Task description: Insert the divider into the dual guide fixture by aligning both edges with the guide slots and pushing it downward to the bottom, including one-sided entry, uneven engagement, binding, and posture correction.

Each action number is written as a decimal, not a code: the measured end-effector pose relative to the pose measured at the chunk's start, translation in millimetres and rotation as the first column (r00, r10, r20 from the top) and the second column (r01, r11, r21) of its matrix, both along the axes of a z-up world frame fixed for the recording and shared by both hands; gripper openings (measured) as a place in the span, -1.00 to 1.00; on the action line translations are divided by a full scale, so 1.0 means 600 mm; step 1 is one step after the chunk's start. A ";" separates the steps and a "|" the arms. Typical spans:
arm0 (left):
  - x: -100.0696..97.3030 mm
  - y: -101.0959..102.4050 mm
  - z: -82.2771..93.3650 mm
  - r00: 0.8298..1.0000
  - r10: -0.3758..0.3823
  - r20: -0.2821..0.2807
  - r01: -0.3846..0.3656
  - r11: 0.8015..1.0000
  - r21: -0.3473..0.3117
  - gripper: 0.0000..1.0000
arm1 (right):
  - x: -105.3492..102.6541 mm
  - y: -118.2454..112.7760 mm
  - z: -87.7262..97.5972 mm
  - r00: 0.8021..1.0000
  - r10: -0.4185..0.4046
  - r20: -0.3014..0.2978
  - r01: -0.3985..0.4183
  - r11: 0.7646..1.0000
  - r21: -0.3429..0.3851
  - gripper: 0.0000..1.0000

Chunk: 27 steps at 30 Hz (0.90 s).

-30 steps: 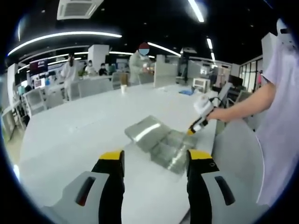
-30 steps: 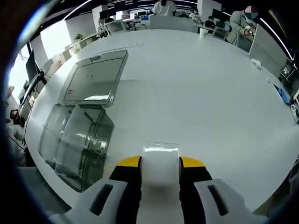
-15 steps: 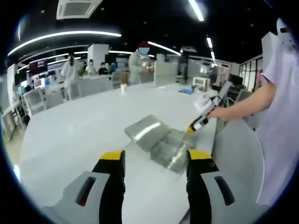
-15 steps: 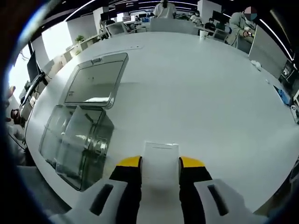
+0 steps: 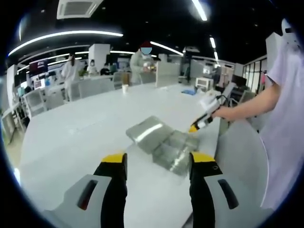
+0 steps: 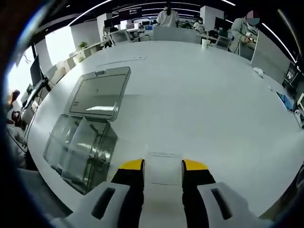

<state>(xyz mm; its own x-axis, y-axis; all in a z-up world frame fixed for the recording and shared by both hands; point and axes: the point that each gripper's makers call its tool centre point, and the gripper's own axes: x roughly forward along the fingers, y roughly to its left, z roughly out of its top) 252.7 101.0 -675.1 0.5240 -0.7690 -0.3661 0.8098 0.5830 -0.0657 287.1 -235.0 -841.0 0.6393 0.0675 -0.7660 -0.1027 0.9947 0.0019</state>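
Right gripper (image 6: 162, 173) clamped on clear divider (image 6: 162, 166); box (image 6: 80, 152) ahead-left; left gripper (image 5: 156, 164) open, empty. Best kept level over both slots.

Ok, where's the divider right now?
In the right gripper view, the clear divider is held between the right gripper jaws, above the table and to the right of the clear fixture box.

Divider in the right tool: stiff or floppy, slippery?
The divider juts flat and straight from the right tool with no sag, so probably stiff. It looks like thin, smooth clear plastic: likely light, and possibly slippery in the grip.
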 end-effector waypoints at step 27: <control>0.023 -0.024 0.009 0.997 -0.002 -0.075 -0.002 0.999 -0.054 -0.24 | 0.016 0.093 0.147 0.916 0.204 0.345 -0.204 0.978 -0.038 -0.47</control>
<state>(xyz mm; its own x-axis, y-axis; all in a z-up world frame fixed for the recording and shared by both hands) 266.2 86.8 -669.6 0.4967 -0.7884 -0.3628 0.8012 0.5773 -0.1575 297.0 -179.2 -752.6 0.8363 0.2233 -0.5008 -0.2973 0.9521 -0.0719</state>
